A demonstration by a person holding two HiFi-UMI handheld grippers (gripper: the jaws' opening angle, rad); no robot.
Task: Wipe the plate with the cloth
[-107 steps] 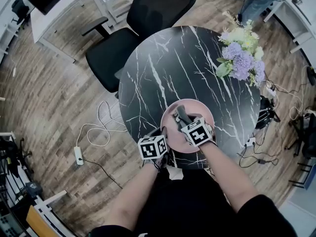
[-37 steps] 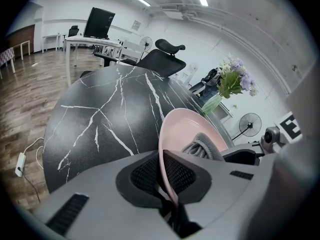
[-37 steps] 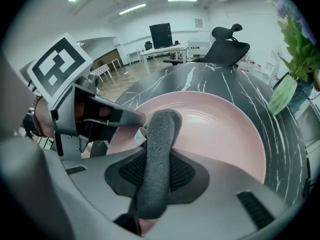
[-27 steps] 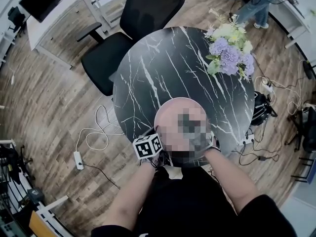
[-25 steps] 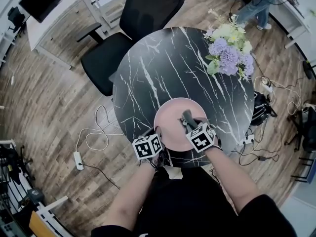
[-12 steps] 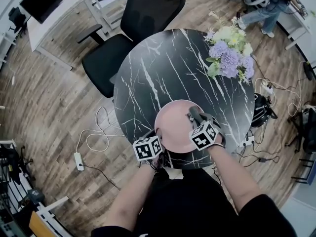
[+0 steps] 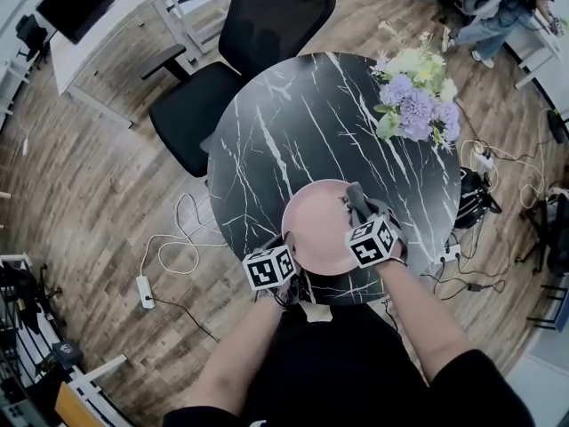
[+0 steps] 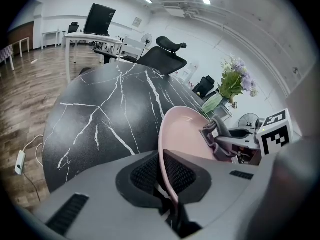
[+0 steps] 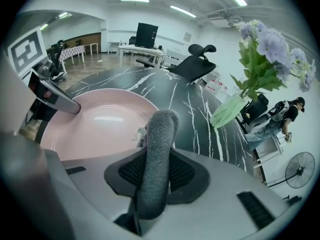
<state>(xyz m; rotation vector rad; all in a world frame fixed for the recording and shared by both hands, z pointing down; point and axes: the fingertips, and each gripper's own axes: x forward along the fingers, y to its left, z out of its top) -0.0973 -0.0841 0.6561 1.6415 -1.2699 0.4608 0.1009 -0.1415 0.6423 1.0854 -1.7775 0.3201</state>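
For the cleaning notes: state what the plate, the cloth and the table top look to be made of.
Pink plate: probably glazed ceramic or melamine; smooth, with soft light streaks in the right gripper view.
Grey cloth: fuzzy napped fabric, likely microfibre or fleece; matte, bent in a soft roll.
Round table top: black with white veins, either marble or a marble-look laminate; cannot tell which.

My grey left gripper (image 7: 286, 249) sits low at centre in the head view, angled down, jaws clamped on the pink round plate (image 7: 316, 229) at its rim. Just right of it, my right gripper (image 7: 357, 210) pinches the grey fuzzy cloth (image 7: 356, 196). My left forearm (image 7: 233, 356) and right forearm (image 7: 416, 314) reach up from the bottom edge.
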